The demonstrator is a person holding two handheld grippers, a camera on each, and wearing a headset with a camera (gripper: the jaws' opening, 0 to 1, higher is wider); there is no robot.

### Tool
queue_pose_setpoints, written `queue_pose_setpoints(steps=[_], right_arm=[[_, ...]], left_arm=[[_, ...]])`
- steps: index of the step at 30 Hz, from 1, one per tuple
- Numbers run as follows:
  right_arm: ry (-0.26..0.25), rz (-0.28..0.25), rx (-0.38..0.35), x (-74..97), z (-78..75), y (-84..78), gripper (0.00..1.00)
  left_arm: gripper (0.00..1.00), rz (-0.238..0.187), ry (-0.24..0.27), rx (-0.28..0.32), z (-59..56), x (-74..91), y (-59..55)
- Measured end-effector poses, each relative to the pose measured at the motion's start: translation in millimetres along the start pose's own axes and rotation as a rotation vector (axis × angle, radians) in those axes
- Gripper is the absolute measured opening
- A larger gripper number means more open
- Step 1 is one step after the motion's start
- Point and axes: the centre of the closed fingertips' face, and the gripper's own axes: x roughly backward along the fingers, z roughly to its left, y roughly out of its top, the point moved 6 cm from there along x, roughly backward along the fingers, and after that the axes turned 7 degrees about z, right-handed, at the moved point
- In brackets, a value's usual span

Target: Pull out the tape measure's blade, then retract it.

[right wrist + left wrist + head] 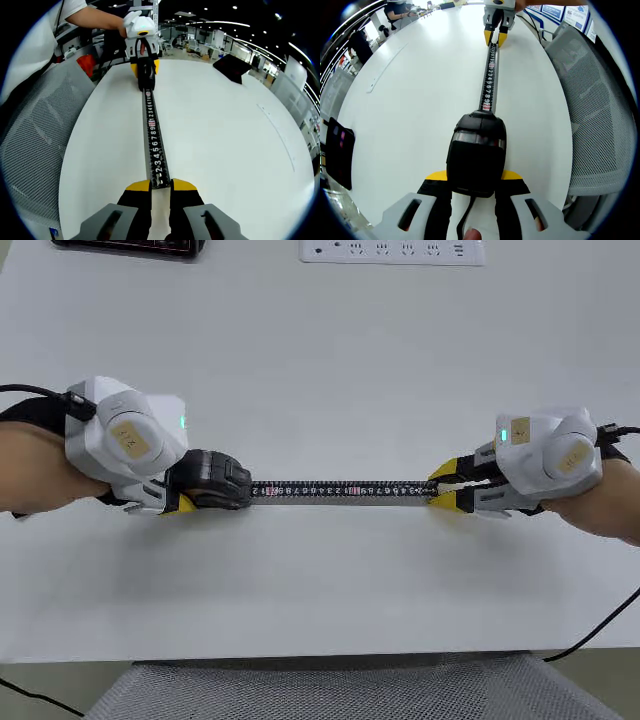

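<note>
The black tape measure case (213,481) (476,152) (145,73) rests on the white table with my left gripper (186,490) (472,176) shut on its sides. Its dark blade (340,489) (489,75) (154,145), printed with numbers, stretches out to the right just above the tabletop. My right gripper (445,486) (160,186) is shut on the blade's end, its yellow tips pinching the hook. In the left gripper view the right gripper (496,34) sits at the far end of the blade; in the right gripper view the left gripper (142,37) holds the case far off.
A white power strip (392,250) and a dark flat device (130,246) (231,65) (337,155) lie at the table's far edge. A grey mesh chair (350,690) (590,100) (35,125) stands at the near edge. Cables (600,625) trail from both grippers.
</note>
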Motion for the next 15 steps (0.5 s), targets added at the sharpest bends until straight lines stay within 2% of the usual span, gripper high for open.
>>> queue_pose_setpoints(steps=[15], right_arm=[[-0.002, 0.019, -0.013, 5.3, -4.1, -8.5, 0.09]], left_arm=[[0.28, -0.001, 0.002, 0.003, -0.1, -0.5, 0.2]])
